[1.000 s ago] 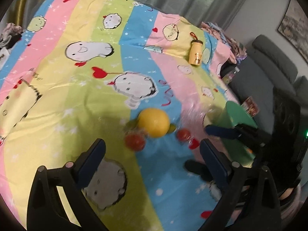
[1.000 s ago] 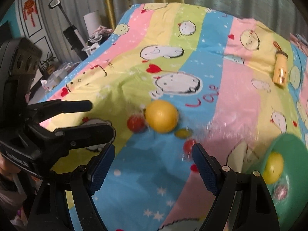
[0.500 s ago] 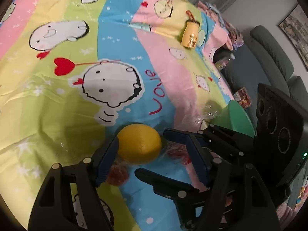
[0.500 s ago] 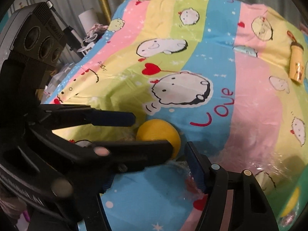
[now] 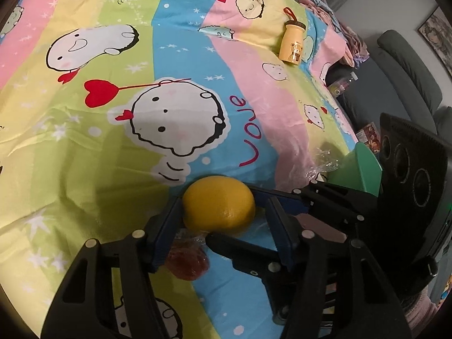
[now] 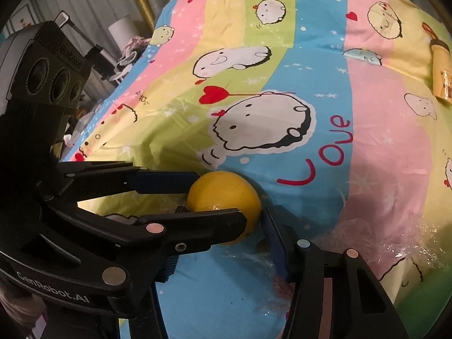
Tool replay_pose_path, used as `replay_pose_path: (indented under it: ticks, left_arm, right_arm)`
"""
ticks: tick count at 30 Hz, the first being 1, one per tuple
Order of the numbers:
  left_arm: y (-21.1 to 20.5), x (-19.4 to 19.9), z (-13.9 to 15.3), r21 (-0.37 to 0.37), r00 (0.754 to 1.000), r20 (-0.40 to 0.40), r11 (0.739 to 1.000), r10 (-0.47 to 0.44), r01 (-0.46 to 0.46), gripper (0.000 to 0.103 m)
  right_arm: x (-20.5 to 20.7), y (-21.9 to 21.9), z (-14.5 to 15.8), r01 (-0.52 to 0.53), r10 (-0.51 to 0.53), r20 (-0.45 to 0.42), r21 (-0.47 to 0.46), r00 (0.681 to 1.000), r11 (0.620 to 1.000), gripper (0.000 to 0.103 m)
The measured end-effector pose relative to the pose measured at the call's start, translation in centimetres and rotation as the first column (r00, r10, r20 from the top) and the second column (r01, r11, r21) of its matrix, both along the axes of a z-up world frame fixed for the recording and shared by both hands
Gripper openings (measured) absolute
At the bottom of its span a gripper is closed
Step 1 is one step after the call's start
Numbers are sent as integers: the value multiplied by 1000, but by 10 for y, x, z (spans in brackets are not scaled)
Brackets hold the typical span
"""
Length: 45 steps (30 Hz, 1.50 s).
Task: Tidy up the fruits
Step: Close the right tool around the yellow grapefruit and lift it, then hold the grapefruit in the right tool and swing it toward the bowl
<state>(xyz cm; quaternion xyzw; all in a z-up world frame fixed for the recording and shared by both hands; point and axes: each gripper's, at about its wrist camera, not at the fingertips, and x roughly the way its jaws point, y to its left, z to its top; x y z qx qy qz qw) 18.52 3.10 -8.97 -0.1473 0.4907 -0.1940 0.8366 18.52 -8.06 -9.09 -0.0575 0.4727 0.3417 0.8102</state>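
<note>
Little sorting is done, by my reckoning: the big yellow citrus fruit (image 5: 219,207) and a small red fruit (image 5: 188,264) sit on the cartoon bedsheet (image 5: 180,56), with the green bowl (image 5: 364,171) off at its edge. Both claws have just been closing around the yellow fruit. The left gripper (image 5: 223,221) touches it on one side only. The right gripper (image 6: 223,238) brackets it half-open; I cannot tell if it presses.
</note>
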Motion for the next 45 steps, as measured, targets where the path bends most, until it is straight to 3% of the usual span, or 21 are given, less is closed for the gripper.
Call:
replay_pose_path:
  ticks: [6,8,12,16,26,28,32,45]
  left_arm:
    - [6,3,-4,-15,1000,-20,1000,18,-19,57]
    - [7,3,-3,-28,1000,-24,999,16,-16,57]
    - [12,4,-1,-91,999,-39,995,23,-26,57]
    - [10,4,0,-87,999,-38,996,25,-28,57]
    - [9,8,-3,-59,998,-53,998,21,-24,57]
    - [8,8,-3,-44,999,-50,999,21,-23,56]
    - [9,4,-2,-54,998,-49,998,28,-30,56]
    - [-12,-37,67,-39,993,115,999,9,-5,55]
  right_arm:
    - [2,-3,-1,28,-26,-59,24,998,999,56]
    - [-2,-4,3,27,-27,-40,0,999,1000,60]
    - [-3,-14,15,24,-23,-36,40,999,999,64]
    - [4,-14,9,48,-47,-39,18,998,999,65]
    - [7,2,-1,-12,14,-64,32,998,999,64]
    - [7,7,-6,-26,28,-65,28,997,999,57]
    - [4,3,-5,-18,20,-54,47,998,999,56]
    - [-30,-22,56,-17,6,71,147,997,989,56]
